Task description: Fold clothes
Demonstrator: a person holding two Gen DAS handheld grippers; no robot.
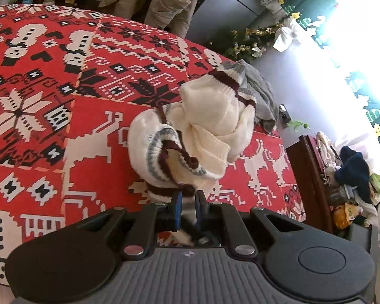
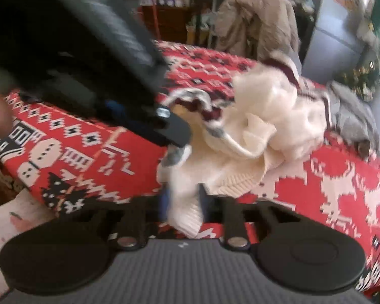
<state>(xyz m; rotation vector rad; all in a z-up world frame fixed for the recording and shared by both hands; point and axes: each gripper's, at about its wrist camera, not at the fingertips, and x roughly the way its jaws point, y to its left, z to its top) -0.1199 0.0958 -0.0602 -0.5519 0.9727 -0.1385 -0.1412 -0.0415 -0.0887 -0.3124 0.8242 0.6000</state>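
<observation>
1. We find the bunched cream knit sweater with maroon and grey trim (image 1: 202, 131) heaped on the red patterned bed cover (image 1: 50, 106), just beside a grey garment (image 1: 261, 93).
2. Left hand-held gripper (image 1: 189, 207) is pinched on the sweater's striped hem; right hand-held gripper (image 2: 182, 202) is clamped on a cream edge.
3. Risk, as we judge it: mismatched edges twist the sweater, or the knit slips free.

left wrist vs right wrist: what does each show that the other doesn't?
Left wrist only: the left gripper from behind, pinching the cream sweater's striped hem; a dark wooden bin of clothes off the bed.

Right wrist only: the right gripper shut on a cream edge, and the left gripper seen side-on, though blurred.

Both: the bunched sweater, the gray garment behind it, the red patterned bedspread, the beige coat.
</observation>
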